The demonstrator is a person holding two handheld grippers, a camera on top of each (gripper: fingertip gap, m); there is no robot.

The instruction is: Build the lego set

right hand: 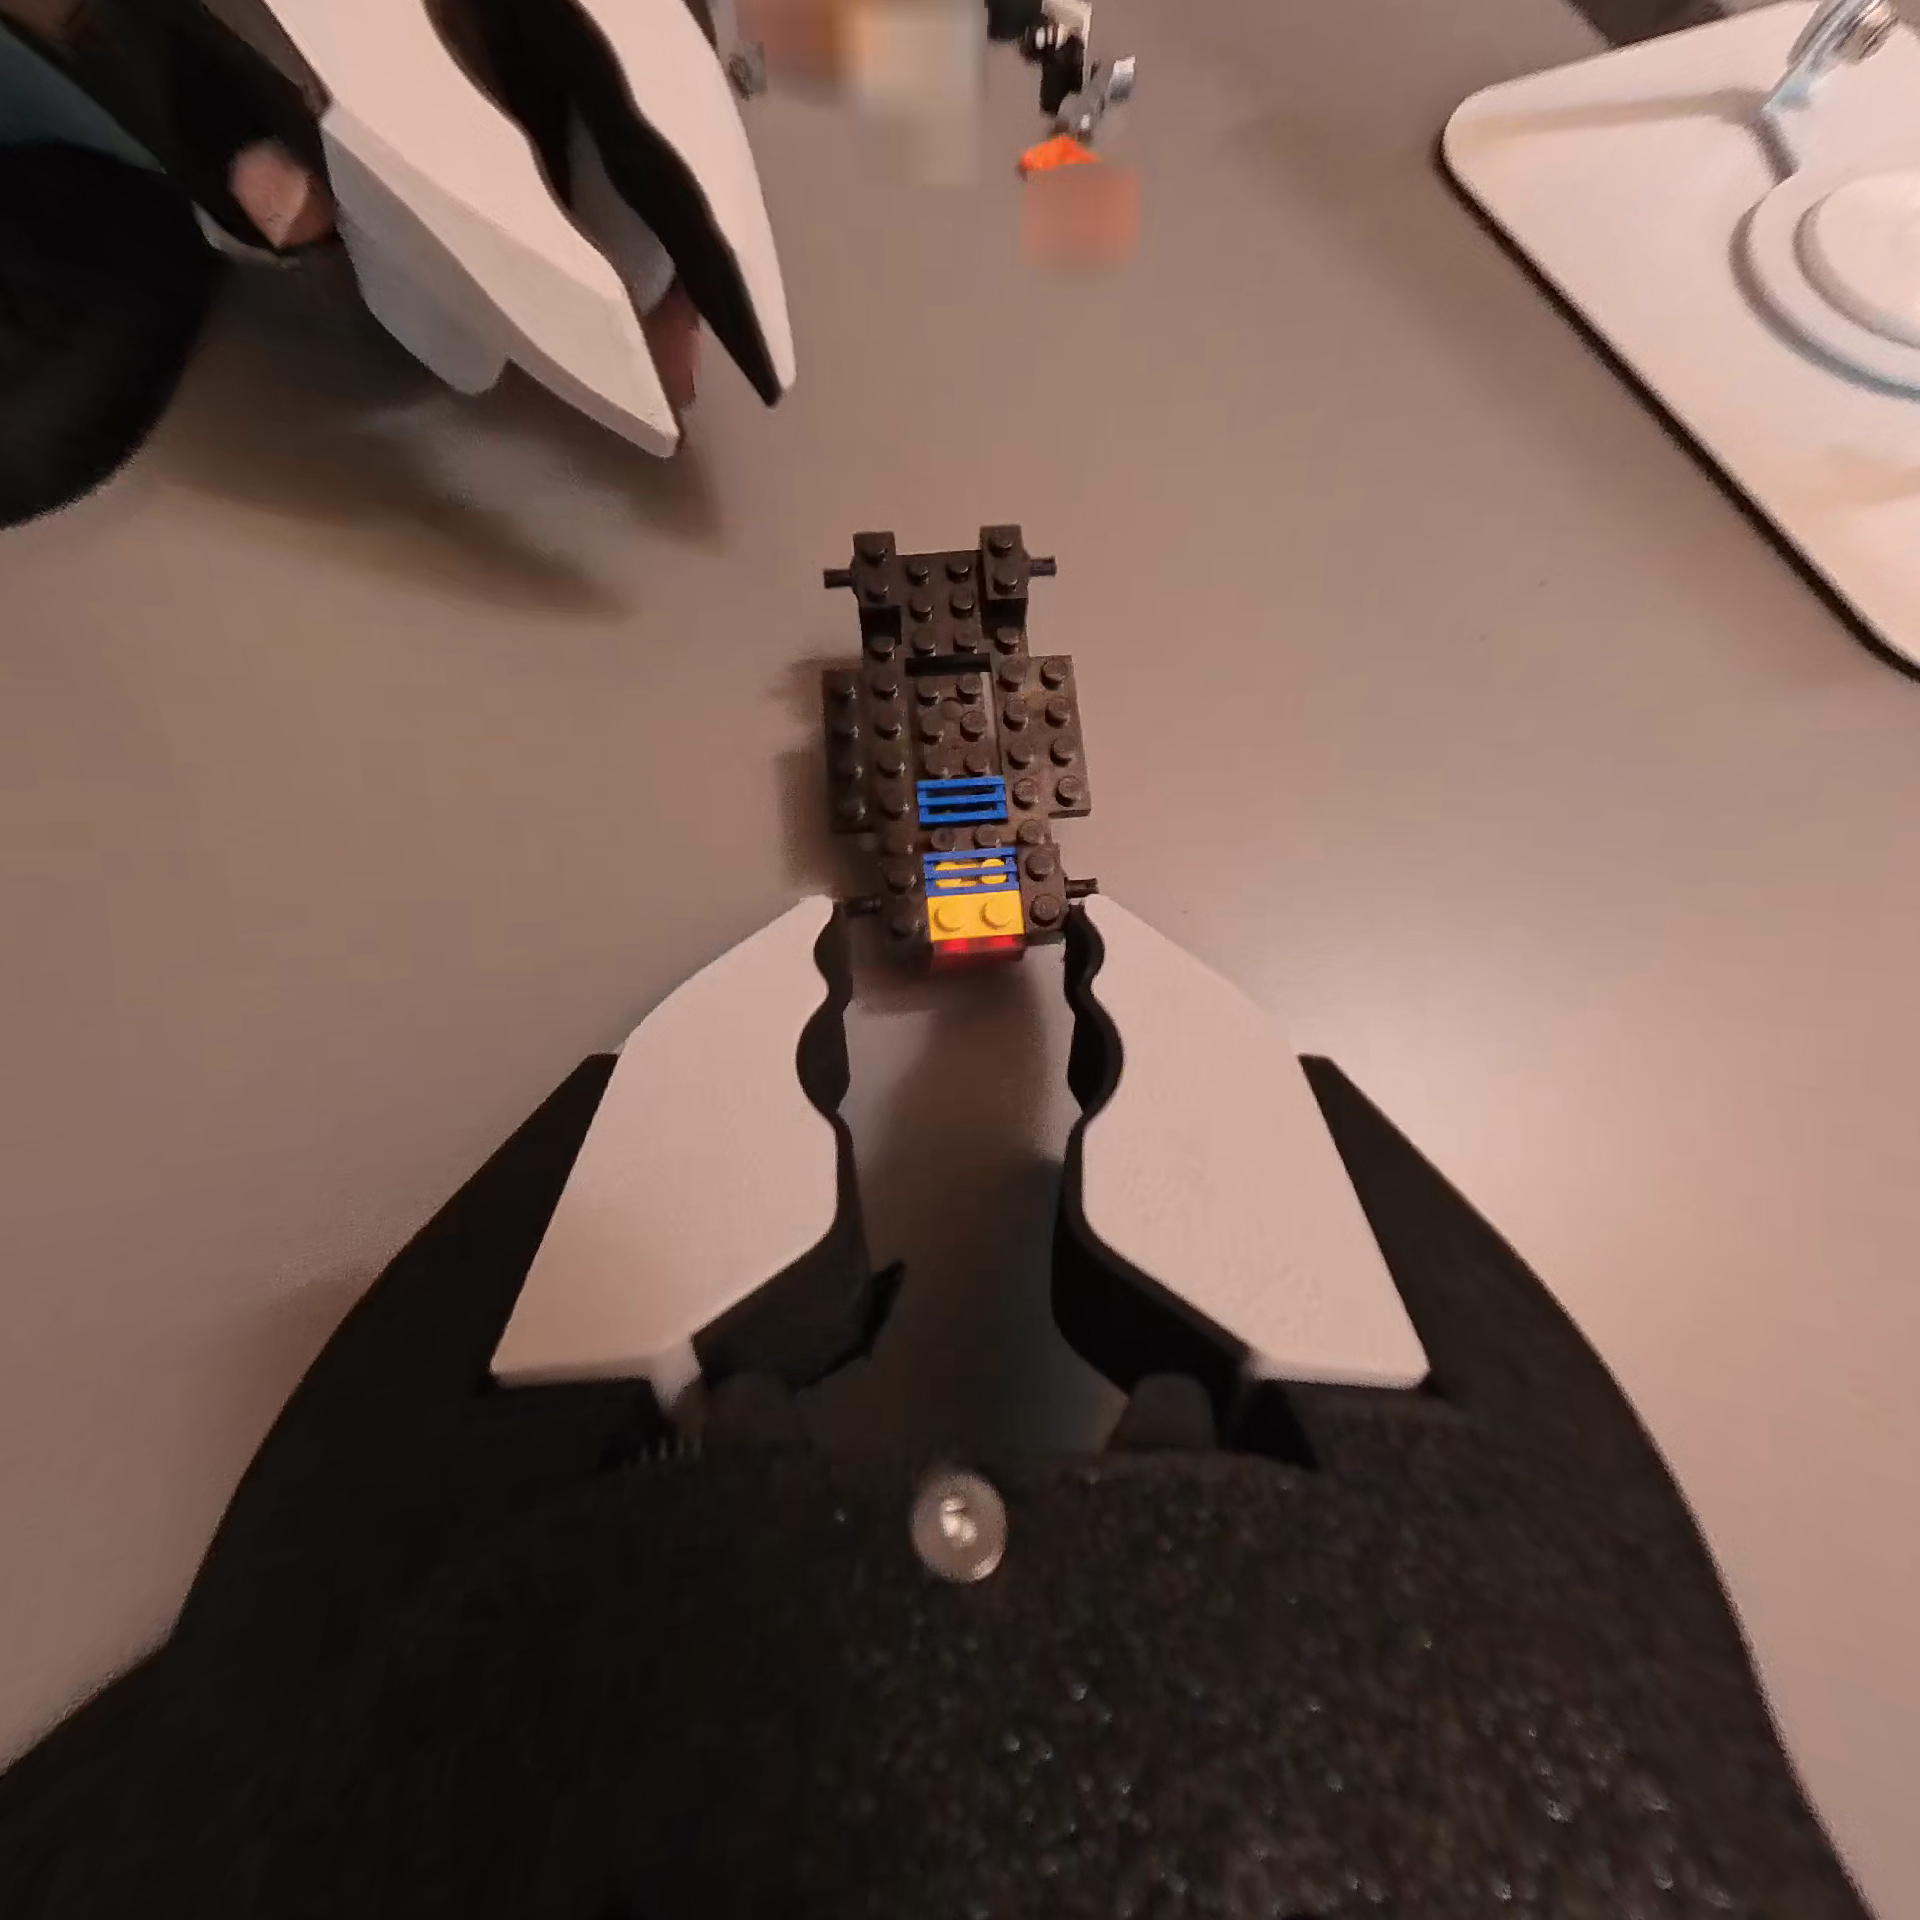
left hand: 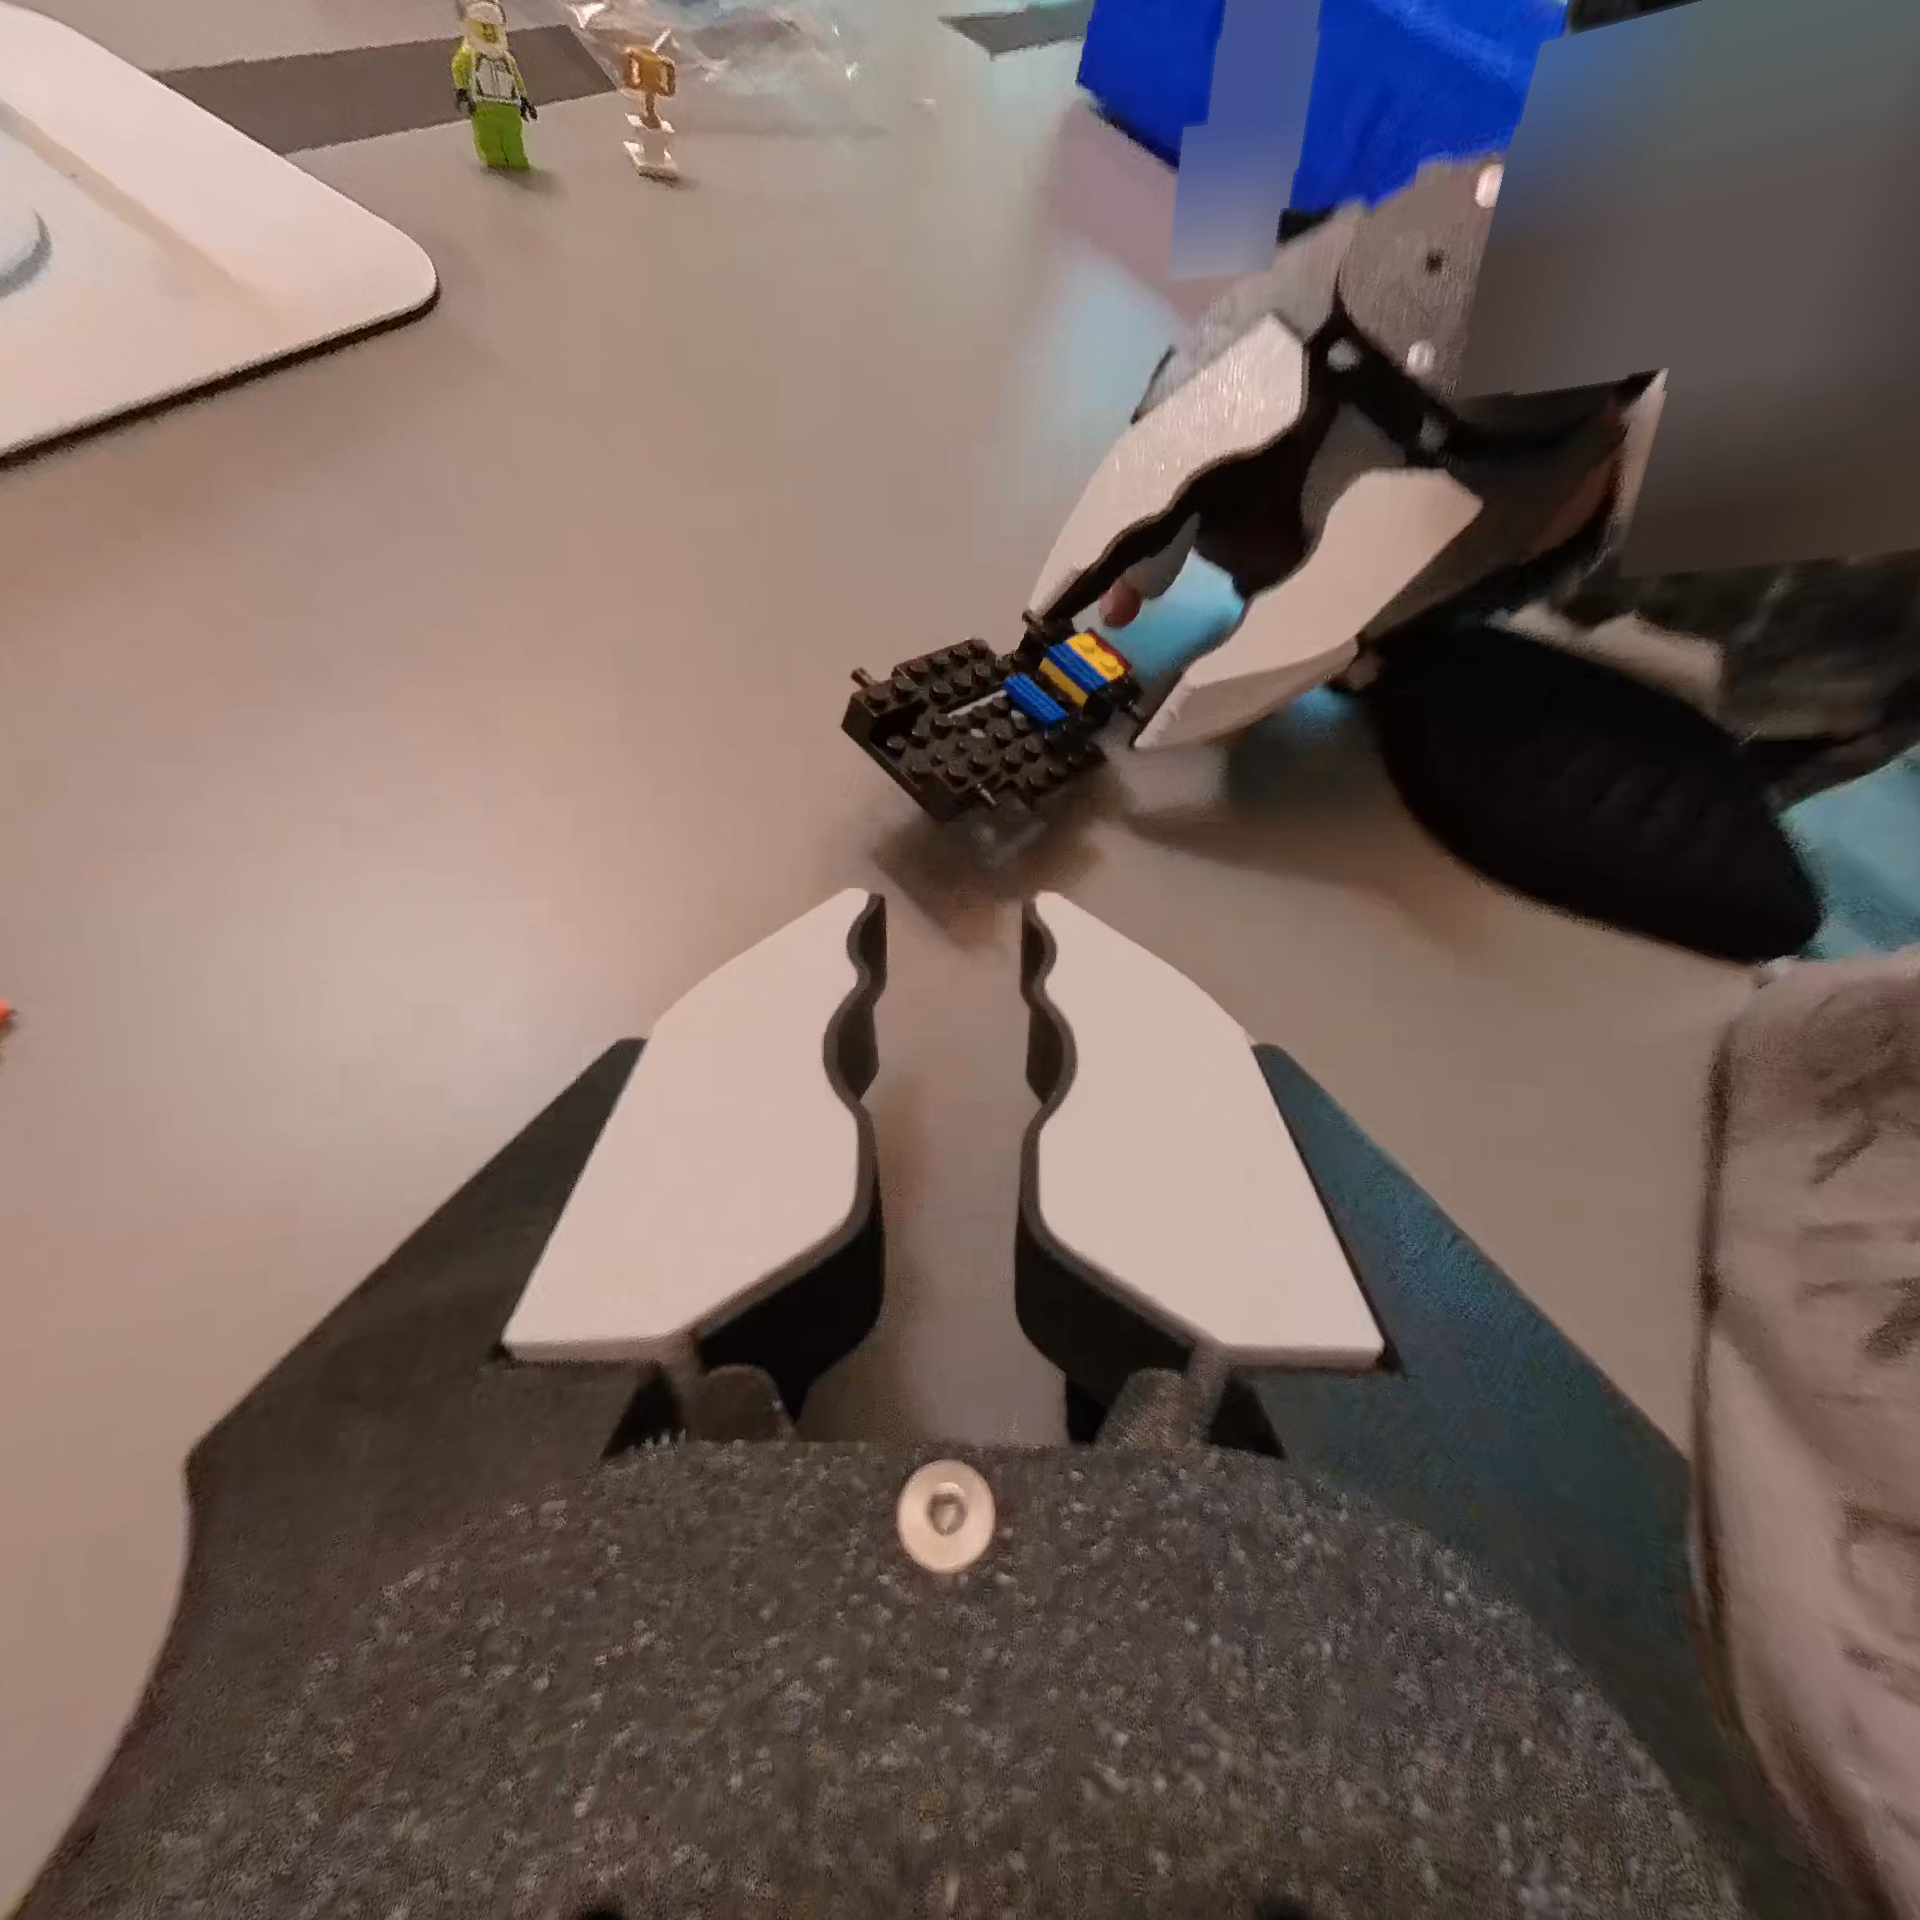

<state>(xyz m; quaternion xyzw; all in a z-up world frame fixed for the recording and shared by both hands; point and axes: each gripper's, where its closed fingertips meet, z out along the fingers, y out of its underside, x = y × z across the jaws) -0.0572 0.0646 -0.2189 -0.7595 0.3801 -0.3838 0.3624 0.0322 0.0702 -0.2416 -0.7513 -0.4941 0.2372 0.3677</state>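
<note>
1. Right wrist view: the right claw (right hand: 961, 914) has its two white fingers on either side of the near end of the black lego car base (right hand: 951, 727). The tips are right at the little axle pins. The base is lifted and tilted, so the claw is holding it.
2. The car base reaches straight ahead from the right claw. It has a yellow brick (right hand: 975, 914) at the claw end, a blue grille piece (right hand: 961, 798) a little farther out, and a bit of red at the very end.
3. The base hangs just above the grey tabletop (right hand: 416, 831), with its shadow under it.
4. The left claw (right hand: 717, 410) is ahead and to the left of the right claw. It is apart from the car base.
5. Left wrist view: the left claw (left hand: 951, 909) has a narrow gap between its fingers, and nothing is in it. The car base (left hand: 977, 727) is just ahead of it, a little to the right.
6. Far ahead and to the left of the left claw, a green minifigure (left hand: 494, 88) stands on the tabletop. A small gold trophy (left hand: 649, 104) stands just beside it.
7. A white board (left hand: 208, 270) lies ahead and far left of the left claw.
8. A small orange piece (right hand: 1055, 156) lies far ahead of the right claw.
</note>
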